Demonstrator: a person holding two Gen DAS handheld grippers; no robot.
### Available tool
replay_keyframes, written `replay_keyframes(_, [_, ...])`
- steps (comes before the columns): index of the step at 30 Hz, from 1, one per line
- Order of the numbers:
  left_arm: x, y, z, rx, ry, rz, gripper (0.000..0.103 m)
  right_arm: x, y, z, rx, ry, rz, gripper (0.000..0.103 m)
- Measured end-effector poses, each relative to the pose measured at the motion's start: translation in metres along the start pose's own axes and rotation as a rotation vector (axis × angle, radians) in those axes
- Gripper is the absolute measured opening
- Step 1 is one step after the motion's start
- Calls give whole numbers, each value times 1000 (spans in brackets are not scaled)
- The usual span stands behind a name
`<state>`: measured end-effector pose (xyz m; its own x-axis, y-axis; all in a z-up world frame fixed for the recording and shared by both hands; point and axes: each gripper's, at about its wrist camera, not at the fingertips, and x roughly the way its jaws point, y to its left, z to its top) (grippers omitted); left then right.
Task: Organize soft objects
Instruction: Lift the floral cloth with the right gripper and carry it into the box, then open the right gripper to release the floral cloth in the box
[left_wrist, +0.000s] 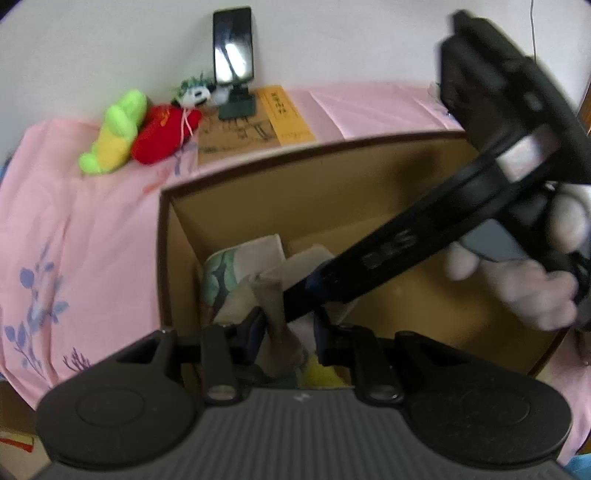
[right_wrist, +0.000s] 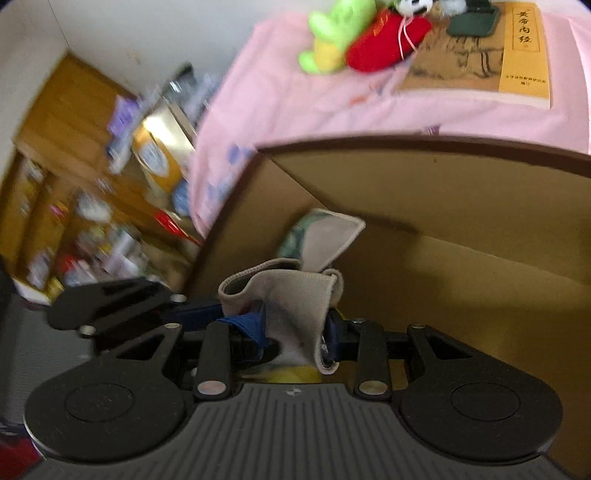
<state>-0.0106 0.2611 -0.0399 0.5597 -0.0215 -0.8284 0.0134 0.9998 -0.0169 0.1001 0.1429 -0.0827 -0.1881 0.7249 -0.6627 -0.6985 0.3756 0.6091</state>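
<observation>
- The right gripper (right_wrist: 291, 332) pinches a beige cloth (right_wrist: 295, 295) between its blue-padded fingers (right_wrist: 251, 325); the cloth bunches up above them and hangs below.
- Beside it on the left, the left gripper (right_wrist: 207, 314) reaches in to the same cloth; whether it grips cannot be told.
- Both are over an open cardboard box (right_wrist: 461, 229) with a dark rim.
- Inside the box, a second beige piece with a green pattern (right_wrist: 325, 236) leans near the corner.
- Something yellow (right_wrist: 291, 374) shows below the cloth.
- Behind the box lies a pink sheet (right_wrist: 295, 92) bearing a green-and-yellow plush (right_wrist: 332, 33), a red plush (right_wrist: 384, 44) touching it, and a book (right_wrist: 480, 55).
- Left: blurred wooden shelves (right_wrist: 74, 166).
</observation>
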Motion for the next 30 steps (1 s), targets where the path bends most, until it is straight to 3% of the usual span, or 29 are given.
replay_keyframes(3, [-2,0,-5,-14,2,-20,19,15,-1,-1,-10,43,-80,16])
replay_keyframes(5, [-5,0,-8,-13,-5,-6,52,21,-2,-1,7,43,-79,16])
replay_keyframes(11, [-20,10,-15,-78,-33,-42,52,37,5,2,10,62,-150,17])
replay_keyframes(19, [-18,13,-16,-103,-29,-34,52,10,4,11,45,48,-182,18])
replay_keyframes(30, [-25,11,-12,-114,-43,-20,52,-29,1,2,106,-66,-232,18])
